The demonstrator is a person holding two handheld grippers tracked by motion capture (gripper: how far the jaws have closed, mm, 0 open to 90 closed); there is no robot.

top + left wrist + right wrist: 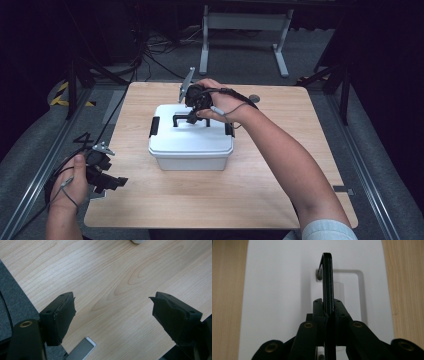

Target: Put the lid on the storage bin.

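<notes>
Now: wood table [280, 195] on grey floor | L gripper [112, 315] wide open, empty | R gripper [328, 312] clamps box handle [327, 277]

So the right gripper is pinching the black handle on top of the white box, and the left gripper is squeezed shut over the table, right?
Not quite. The left gripper is open: the left gripper view shows its jaws wide apart over bare table. The rest holds: the right gripper is shut on the black handle atop the white box.
</notes>
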